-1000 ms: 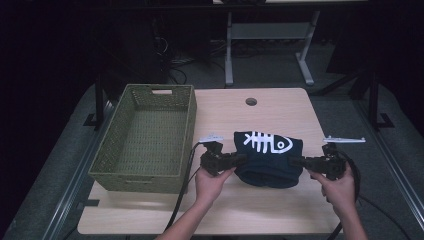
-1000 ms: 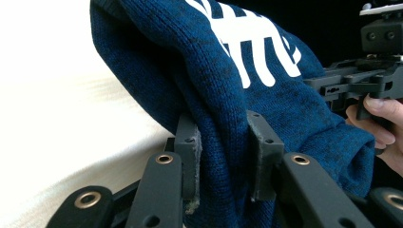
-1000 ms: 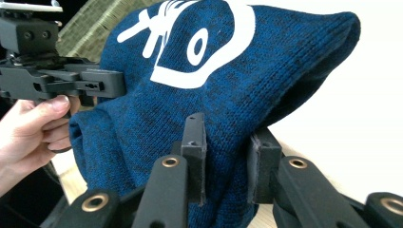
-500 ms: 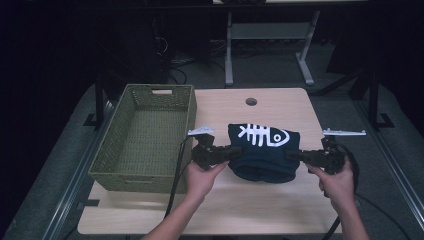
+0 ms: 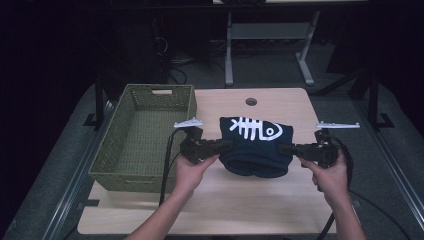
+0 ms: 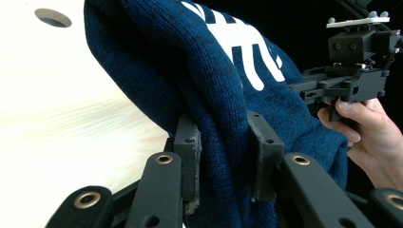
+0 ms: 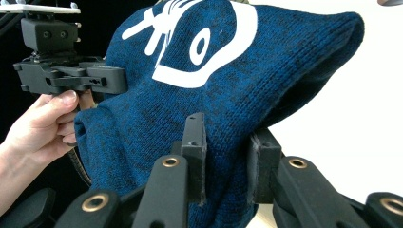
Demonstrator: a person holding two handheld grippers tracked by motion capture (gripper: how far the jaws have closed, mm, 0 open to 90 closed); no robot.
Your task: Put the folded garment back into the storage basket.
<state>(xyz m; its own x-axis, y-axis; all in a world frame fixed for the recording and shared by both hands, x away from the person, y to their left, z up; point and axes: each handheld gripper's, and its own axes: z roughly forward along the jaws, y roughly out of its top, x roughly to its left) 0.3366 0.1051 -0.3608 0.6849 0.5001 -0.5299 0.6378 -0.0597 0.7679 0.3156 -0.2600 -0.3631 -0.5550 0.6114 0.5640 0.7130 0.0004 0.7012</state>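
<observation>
Evidently a two-handed carry: folded dark-blue knitted sweater with a white fish-skeleton print (image 5: 256,145) hanging just right of the olive woven rectangular basket (image 5: 145,132), left gripper (image 5: 227,146) and right gripper (image 5: 284,148) each clamped on a fold at opposite ends. Best kept level, both grips firm, hands evenly spaced so no sag, then across over the basket rim before any release.

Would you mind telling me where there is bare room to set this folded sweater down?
The green basket is empty. Bare tabletop runs along the near edge, and around the hole at the far edge. The middle is crowded: the sweater hangs between left gripper and right gripper.
</observation>
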